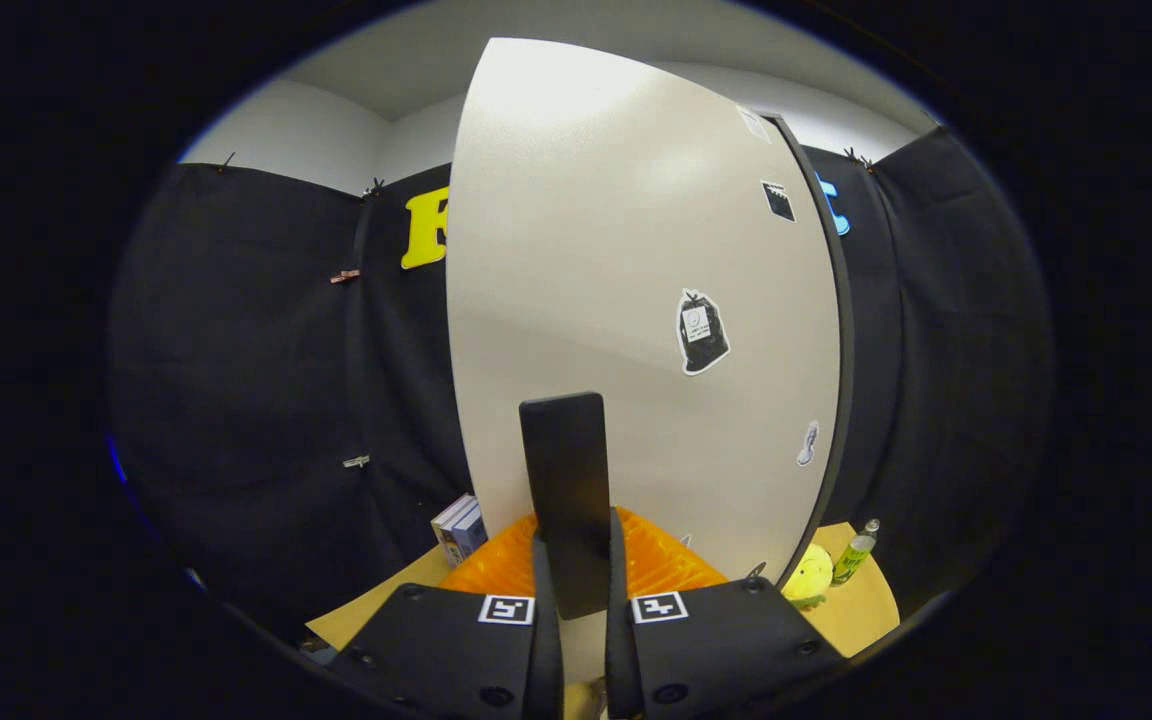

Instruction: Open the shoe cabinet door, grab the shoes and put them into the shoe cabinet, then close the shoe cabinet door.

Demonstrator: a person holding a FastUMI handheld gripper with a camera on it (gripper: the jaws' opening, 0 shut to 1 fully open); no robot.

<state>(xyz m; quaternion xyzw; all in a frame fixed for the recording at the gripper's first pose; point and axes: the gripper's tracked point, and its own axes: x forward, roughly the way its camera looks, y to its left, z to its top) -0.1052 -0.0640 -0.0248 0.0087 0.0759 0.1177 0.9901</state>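
I see my gripper (573, 560) clamped on the black handle (564, 490) of the white shoe cabinet door (636, 300), both orange fingers (496, 560) pressing its sides. The door fills the space just ahead, stickers on its face. Beyond its right edge sit a yellow toy (809, 575) and a green bottle (856, 555) on the tan table (866, 610); boxes (459, 528) stand left.
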